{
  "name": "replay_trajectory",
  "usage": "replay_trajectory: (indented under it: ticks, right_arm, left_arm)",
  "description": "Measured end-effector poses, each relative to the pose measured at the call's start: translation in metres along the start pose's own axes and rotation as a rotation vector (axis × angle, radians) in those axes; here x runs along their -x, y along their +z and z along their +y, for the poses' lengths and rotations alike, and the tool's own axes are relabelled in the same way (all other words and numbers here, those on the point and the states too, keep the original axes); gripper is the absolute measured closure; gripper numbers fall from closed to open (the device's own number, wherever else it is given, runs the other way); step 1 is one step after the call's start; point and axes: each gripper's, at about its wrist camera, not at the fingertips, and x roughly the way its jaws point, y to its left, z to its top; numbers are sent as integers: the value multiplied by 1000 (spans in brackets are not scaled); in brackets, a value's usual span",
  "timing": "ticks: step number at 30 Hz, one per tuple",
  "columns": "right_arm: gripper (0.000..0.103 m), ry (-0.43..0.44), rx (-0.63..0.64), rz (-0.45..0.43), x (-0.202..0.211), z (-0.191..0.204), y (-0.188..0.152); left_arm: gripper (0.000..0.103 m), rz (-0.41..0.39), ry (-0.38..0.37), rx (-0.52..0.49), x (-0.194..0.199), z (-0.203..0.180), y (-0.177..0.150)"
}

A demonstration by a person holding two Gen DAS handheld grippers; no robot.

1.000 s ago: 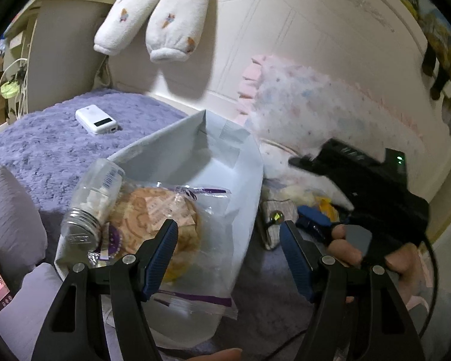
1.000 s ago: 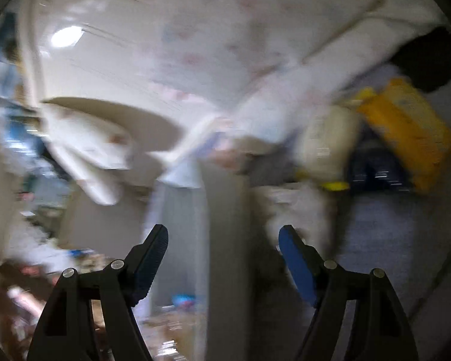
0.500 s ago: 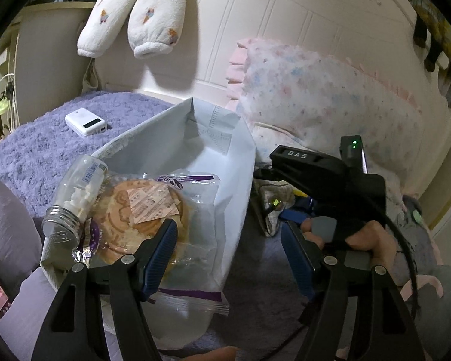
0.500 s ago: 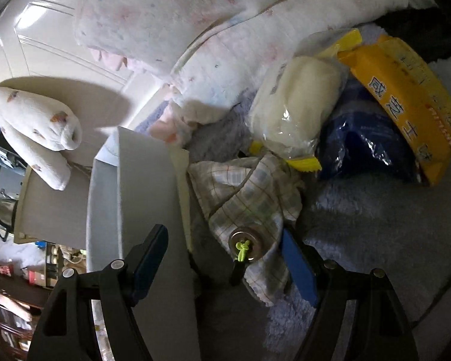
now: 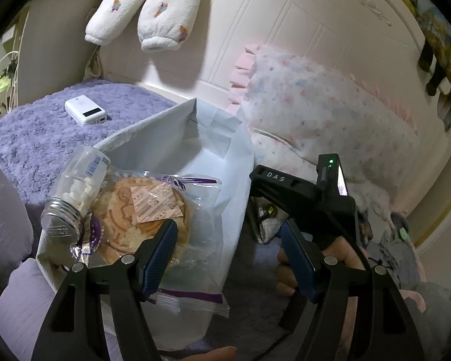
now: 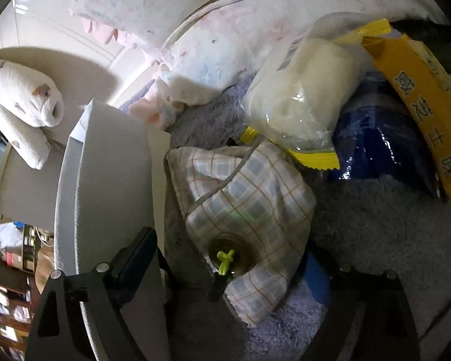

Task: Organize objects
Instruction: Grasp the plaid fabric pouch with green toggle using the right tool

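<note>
Plaid cloth [image 6: 249, 198] lies crumpled on the purple bed cover [image 6: 391, 225], just beside the outer wall of the white fabric bin [image 6: 111, 180] and in front of a pile of snack bags: a clear bag of pale buns [image 6: 300, 102], a yellow packet [image 6: 421, 90], a dark blue one [image 6: 381, 144]. A small round fitting with a green knot [image 6: 225, 260] sits at its near edge.

Right tongs [image 6: 225, 273]: jaws opening, straddling the near edge of the cloth, pads not pressing on it. Left tongs [image 5: 228, 258]: wide, empty, hovering over the bin rim. Bin already holds a bagged flat cake [image 5: 141, 213] and a glass jar [image 5: 75, 192].

Handling judgement: cloth is light, soft, will drape and sag; no breakage risk except perhaps the round fitting. Best hold is a bunched fold near the middle. A pinch at one corner would let it trail and snag the bin wall.
</note>
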Motion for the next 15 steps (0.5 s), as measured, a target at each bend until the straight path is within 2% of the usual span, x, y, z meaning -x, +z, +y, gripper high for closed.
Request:
replay_trajectory:
  ticks: [4, 9, 12, 13, 14, 15]
  right_arm:
    - [14, -8, 22, 1, -1, 2, -2]
    - [30, -26, 37, 6, 0, 2, 1]
    - [40, -56, 26, 3, 0, 2, 1]
    - [46, -67, 21, 2, 1, 2, 3]
    - [63, -103, 9, 3, 1, 0, 3]
    - [65, -145, 15, 10, 1, 0, 4]
  left_arm:
    - [32, -2, 6, -5, 0, -1, 0]
    - [32, -3, 11, 2, 1, 0, 1]
    - [32, -4, 19, 6, 1, 2, 1]
    - [32, -4, 24, 6, 1, 2, 1]
    - [32, -8, 33, 4, 1, 2, 1]
    - [32, -14, 45, 1, 2, 2, 2]
